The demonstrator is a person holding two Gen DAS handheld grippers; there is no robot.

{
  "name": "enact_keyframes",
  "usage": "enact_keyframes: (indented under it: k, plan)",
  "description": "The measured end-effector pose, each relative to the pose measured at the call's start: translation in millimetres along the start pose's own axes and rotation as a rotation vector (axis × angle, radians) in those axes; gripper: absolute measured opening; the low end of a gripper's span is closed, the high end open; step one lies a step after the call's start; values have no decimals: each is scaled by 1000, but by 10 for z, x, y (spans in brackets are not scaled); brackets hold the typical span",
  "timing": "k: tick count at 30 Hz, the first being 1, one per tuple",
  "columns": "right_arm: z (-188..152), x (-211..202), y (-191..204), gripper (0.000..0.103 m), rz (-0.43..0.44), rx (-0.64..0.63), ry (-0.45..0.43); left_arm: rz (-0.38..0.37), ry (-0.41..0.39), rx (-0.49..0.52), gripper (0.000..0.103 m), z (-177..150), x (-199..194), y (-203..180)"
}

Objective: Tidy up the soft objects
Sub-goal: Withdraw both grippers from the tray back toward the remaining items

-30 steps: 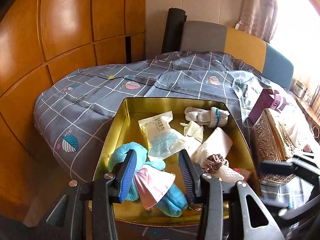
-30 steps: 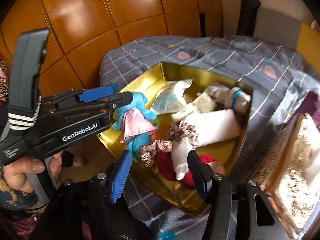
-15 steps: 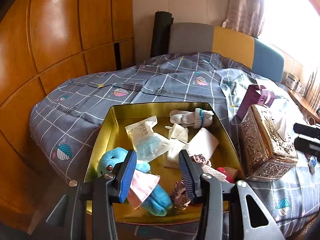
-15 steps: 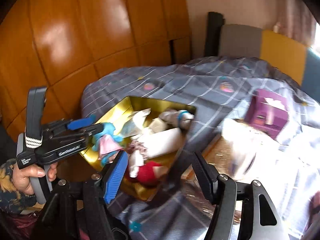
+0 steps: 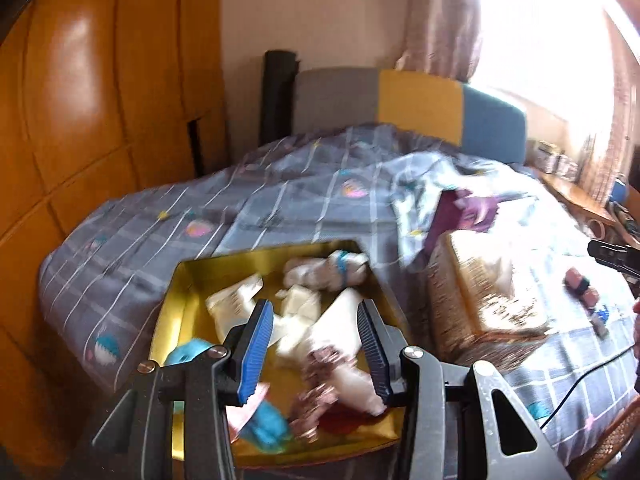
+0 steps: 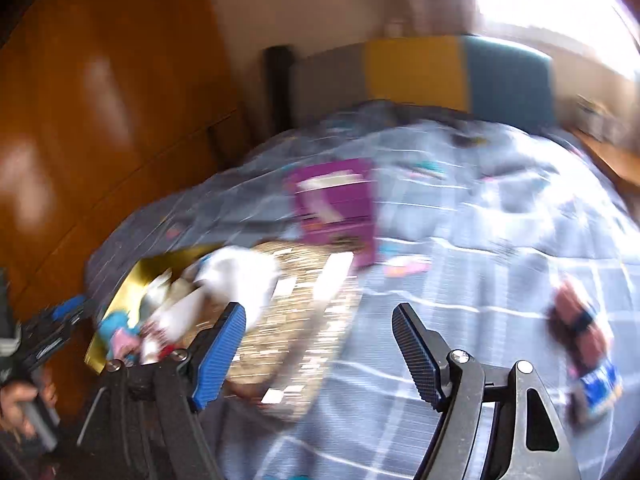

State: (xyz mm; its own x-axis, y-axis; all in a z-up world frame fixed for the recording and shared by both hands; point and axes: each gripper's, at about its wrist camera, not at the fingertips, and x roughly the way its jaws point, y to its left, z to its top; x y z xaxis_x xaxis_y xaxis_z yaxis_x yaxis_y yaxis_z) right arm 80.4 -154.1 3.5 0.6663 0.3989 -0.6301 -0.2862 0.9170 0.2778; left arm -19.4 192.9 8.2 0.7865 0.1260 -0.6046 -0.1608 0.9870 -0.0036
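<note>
A gold tin (image 5: 176,320) on the bed holds soft things: a blue plush toy (image 5: 188,354) in a pink dress, white socks (image 5: 328,270), a packed mask (image 5: 234,306), a white cloth (image 5: 336,322) and scrunchies (image 5: 320,360). My left gripper (image 5: 316,344) hovers above the tin's near side, open, nothing between its pads. My right gripper (image 6: 318,316) is over the ornate box and bedspread, its jaws opening and empty. A pink roll with a dark band (image 6: 576,328) lies on the bedspread to its right, blurred.
An ornate gold tissue box (image 5: 480,300) stands right of the tin, a purple box (image 6: 336,204) behind it. A small blue-and-white item (image 6: 600,388) lies near the pink roll. Wooden wardrobe doors (image 5: 80,120) run along the left. A hand (image 6: 20,400) holds the left gripper.
My left gripper has lifted and drawn back from the tin, leaving the blue plush lying in it. My right gripper has swung right, from the tin to the bedspread, with its jaws wider.
</note>
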Motion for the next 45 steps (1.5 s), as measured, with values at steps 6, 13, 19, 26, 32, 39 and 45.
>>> enact_keyframes:
  k: [6,13,19,26,32,39,45]
  plan:
    - [90,-454,-1040,81,-174,298,-113,-147,-39,92,44,276,-64,-488]
    - [0,-815,-2092,82,-383,562,-51,-269,-43,240,44,400,-10,-1244]
    - [-296,-609,-2706,82,-439,703,120,-377,1,342,44,351,73,-1796]
    - [-412,-488,-3049,83,-401,817,81,-459,78,433,45,253,188,-2453]
    - [-434,-637,-3033,84,-270,805,5,-567,161,528,46,126,497,-3203]
    - [-416,-954,-3006,86,-282,766,-39,-734,292,672,68,-203,852,-4188]
    - [-419,-1139,-3136,87,-315,805,-98,-823,326,820,76,-460,925,-4885]
